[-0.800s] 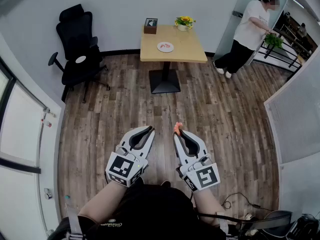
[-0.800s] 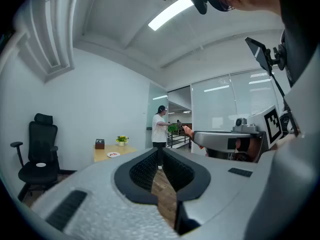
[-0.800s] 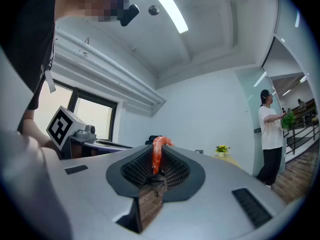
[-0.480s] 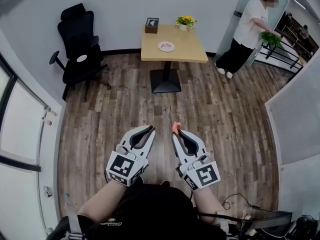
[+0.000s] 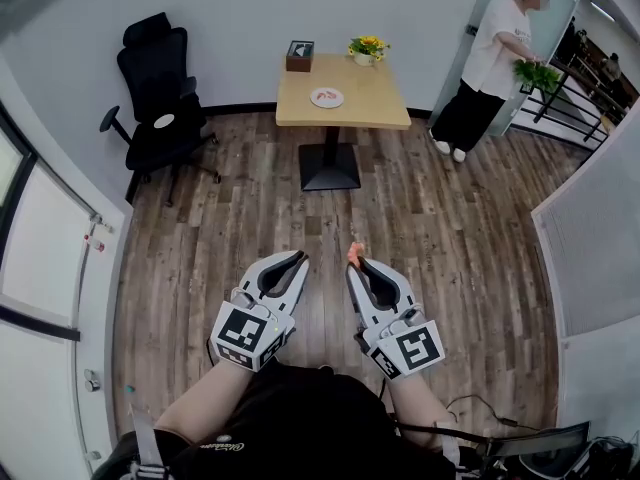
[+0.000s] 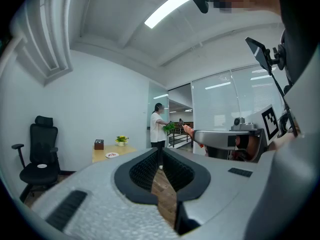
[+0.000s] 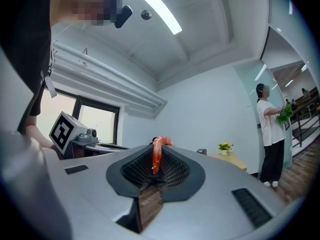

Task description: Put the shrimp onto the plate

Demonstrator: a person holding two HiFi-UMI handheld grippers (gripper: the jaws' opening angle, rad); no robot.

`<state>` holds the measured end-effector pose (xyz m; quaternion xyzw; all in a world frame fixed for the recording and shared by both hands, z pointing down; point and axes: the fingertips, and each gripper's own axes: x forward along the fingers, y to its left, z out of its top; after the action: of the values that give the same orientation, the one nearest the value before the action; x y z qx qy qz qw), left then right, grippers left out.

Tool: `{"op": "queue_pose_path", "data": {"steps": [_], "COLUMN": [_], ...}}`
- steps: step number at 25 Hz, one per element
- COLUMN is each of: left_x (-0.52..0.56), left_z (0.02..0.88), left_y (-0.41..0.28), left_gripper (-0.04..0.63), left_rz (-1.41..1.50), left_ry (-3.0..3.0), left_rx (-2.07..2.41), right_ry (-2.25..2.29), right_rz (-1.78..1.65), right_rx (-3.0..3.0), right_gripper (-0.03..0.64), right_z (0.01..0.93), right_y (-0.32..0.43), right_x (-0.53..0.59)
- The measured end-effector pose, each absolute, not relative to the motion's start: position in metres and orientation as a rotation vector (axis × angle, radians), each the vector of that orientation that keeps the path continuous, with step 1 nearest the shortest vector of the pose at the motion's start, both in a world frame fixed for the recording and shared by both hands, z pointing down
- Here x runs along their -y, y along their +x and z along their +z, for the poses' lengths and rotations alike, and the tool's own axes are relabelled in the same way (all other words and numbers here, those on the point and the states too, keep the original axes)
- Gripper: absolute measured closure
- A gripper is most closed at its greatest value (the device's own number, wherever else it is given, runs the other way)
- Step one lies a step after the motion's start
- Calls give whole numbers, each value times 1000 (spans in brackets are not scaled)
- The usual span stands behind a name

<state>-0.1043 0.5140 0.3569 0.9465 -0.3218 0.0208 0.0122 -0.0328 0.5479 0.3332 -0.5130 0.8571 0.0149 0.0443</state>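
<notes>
An orange-red shrimp (image 7: 157, 154) is clamped between the jaws of my right gripper (image 5: 354, 261), its curled end sticking out past the tips (image 5: 352, 253). The right gripper is held over the wooden floor, well short of the table. My left gripper (image 5: 301, 259) is beside it, shut with nothing in it (image 6: 159, 151). The white plate (image 5: 326, 97), with something reddish on it, lies on the small wooden table (image 5: 375, 103) far ahead; it also shows small in the left gripper view (image 6: 111, 155).
A black office chair (image 5: 155, 93) stands at the left of the table. On the table are a flower pot (image 5: 367, 47) and a dark box (image 5: 299, 56). A person (image 5: 492, 58) stands at the right by a railing with a plant (image 5: 535, 73).
The view has shifted slightly; the table sits a touch further left and higher. Both grippers keep their places and the shrimp stays in the right one.
</notes>
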Motion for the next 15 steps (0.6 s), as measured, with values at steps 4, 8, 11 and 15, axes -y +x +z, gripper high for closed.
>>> {"op": "queue_pose_path", "data": {"steps": [4, 8, 11, 15], "left_x": [-518, -517, -511, -494], "left_z": [358, 359, 357, 360], "left_y": [-90, -83, -81, -86], "left_gripper": [569, 569, 569, 569], "left_rz": [59, 57, 51, 43], "left_ry": [2934, 2924, 2923, 2910], "left_rx": [1049, 1080, 1106, 1126], "right_ry": [-1550, -1519, -1499, -1494], "right_rz": [76, 98, 103, 123], "right_rx": [-2639, -2655, -2669, -2690], "right_gripper": [566, 566, 566, 566], "right_z": [334, 332, 332, 334], "right_y": [-15, -9, -9, -14], "right_x": [-550, -546, -537, -522]}}
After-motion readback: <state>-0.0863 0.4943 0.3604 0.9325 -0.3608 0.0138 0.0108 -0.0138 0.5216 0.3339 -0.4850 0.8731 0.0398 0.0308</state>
